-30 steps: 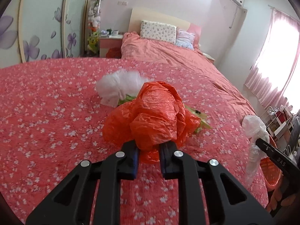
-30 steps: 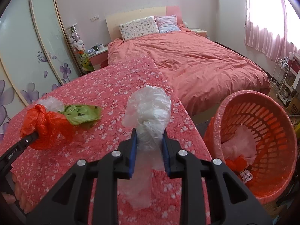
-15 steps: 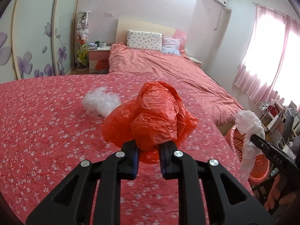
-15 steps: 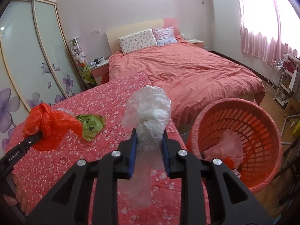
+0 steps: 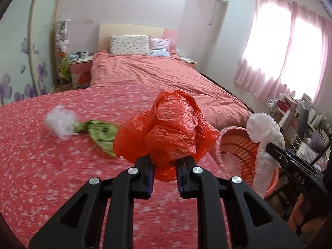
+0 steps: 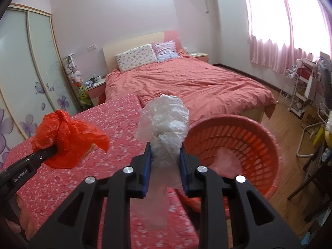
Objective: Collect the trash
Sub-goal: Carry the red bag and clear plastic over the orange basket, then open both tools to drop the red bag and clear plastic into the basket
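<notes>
carry both loads right over the mouth of the orange basket (image 6: 249, 145) before letting go, since light plastic drifts and could land on the floral cover (image 5: 51, 166) beside the basket. the left gripper (image 5: 165, 173) is clenched on the red bag (image 5: 172, 128), left of the basket. the right gripper (image 6: 165, 166) grasps the clear bag (image 6: 166, 128), just at the basket's near rim.
</notes>
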A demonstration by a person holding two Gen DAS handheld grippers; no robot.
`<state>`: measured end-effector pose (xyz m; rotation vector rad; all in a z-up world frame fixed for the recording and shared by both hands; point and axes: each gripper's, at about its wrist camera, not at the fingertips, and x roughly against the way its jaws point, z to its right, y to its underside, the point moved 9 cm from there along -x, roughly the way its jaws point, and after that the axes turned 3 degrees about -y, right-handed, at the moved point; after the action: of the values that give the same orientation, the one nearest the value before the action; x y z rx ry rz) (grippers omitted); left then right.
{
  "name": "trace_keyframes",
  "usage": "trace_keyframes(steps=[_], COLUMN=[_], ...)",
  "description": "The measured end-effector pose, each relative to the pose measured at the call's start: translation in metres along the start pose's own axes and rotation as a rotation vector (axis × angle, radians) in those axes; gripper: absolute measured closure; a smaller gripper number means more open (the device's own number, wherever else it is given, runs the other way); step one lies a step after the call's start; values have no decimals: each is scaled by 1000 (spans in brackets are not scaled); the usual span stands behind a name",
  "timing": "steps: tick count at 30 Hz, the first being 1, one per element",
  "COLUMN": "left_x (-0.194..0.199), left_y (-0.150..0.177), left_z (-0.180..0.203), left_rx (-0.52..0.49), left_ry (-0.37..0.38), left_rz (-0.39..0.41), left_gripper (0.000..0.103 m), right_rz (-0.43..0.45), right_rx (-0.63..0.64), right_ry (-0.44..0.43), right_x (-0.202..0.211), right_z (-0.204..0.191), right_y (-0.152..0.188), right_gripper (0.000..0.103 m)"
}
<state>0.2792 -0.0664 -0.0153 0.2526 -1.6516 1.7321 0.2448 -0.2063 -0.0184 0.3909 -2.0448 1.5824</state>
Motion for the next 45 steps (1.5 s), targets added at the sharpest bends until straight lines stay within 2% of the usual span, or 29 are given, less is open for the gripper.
trace_keyframes(steps=[12, 22, 41, 45], left_x=[-25, -50, -90, -94], left_y=[11, 21, 36, 40], left_z=[80, 131, 171, 173], left_rx=[-56, -101, -111, -120], left_ry=[122, 183, 244, 249], left_rz=[-42, -87, -180, -199], left_gripper=[85, 85, 85, 84], right_rz=[43, 50, 61, 55], right_rx=[-44, -120, -195, -206], right_ry=[80, 124, 178, 171], right_x=[10, -2, -28, -33], right_z=[68, 118, 169, 173], right_y=[-3, 0, 3, 4], right_gripper=[78, 78, 77, 72])
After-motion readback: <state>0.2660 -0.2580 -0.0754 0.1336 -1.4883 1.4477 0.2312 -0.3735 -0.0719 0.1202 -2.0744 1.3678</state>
